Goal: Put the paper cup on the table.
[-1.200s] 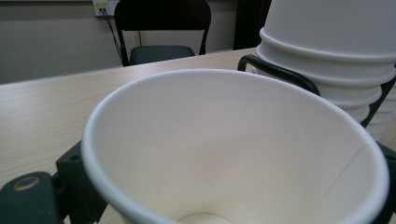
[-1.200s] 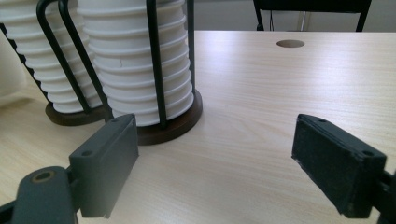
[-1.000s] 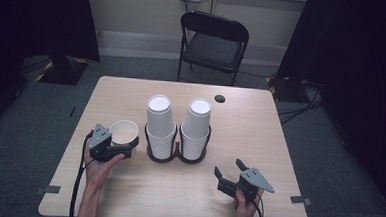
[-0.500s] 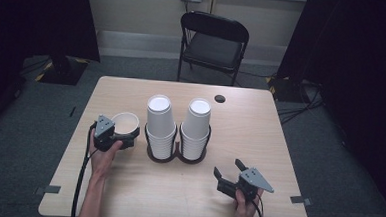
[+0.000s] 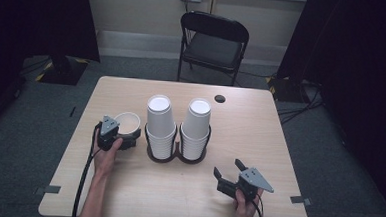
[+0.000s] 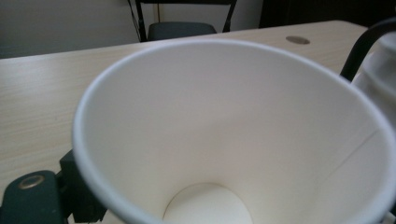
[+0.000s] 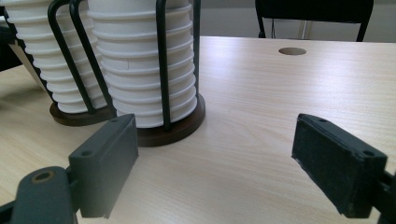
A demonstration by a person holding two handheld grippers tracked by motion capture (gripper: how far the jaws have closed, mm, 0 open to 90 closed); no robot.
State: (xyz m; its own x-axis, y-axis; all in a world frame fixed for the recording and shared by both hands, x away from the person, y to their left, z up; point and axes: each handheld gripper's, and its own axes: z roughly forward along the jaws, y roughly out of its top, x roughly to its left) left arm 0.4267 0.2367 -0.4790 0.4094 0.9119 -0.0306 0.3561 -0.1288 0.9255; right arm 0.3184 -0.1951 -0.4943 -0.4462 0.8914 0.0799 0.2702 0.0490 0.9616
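The left gripper has just been closing its jaws on a single paper cup, held mouth-up. The cup stacks in their rack stand just to its right. The right gripper rests open, farther off.

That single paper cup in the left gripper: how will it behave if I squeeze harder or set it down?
The paper cup looks thin-walled and empty, so probably very light and easily crushed by the left gripper. Its base is narrower than its rim, so it may tip if nudged on the table.
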